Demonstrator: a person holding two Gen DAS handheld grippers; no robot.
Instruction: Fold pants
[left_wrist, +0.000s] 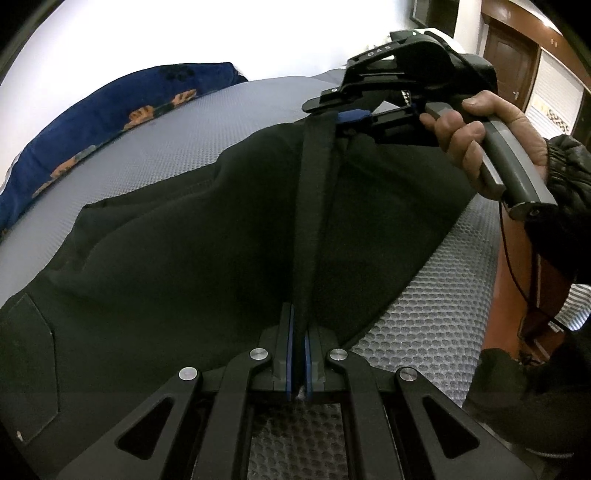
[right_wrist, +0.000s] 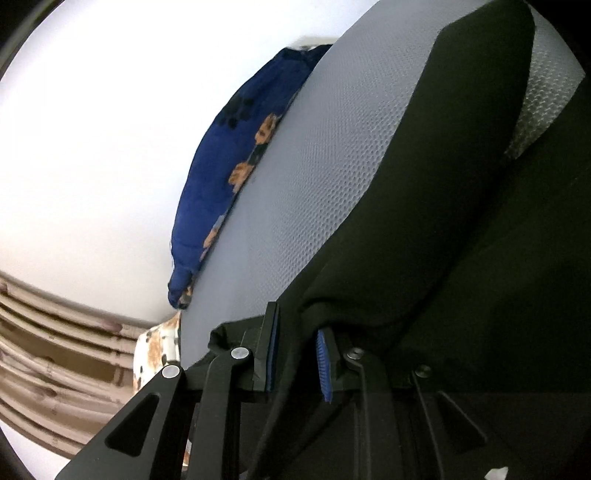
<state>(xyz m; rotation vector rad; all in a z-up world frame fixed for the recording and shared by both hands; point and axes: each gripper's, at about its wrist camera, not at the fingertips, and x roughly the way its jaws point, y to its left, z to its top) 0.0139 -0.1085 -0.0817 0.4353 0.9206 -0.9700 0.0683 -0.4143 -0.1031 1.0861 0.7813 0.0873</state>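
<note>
— Holding a taut edge of the black pants (left_wrist: 184, 240) between both grippers, I'd say I'm mid-fold: the band of cloth runs from my left gripper (left_wrist: 299, 354) straight up to my right gripper (left_wrist: 345, 118), with the rest of the garment draped over the grey mesh mattress (left_wrist: 417, 314).

— How are your fingers set?

— Left jaws are pressed fully together on a thin pinch of fabric. Right jaws stand a little apart, filled by a thicker bunch of cloth; in the right wrist view the fabric passes between the blue pads (right_wrist: 323, 363), so that one is clamped too.

— And next?

— My guess: carry the held edge across and lay it over the far part of the pants, keeping the band tight so it lands straight, then let go with both. The slack body of the cloth could drag or wrinkle.

— Anything to read?

— Pale letters on top of the right gripper's body, too small to make out. A blue quilt (left_wrist: 110, 107) with orange flowers lies along the far side; no label there.
</note>
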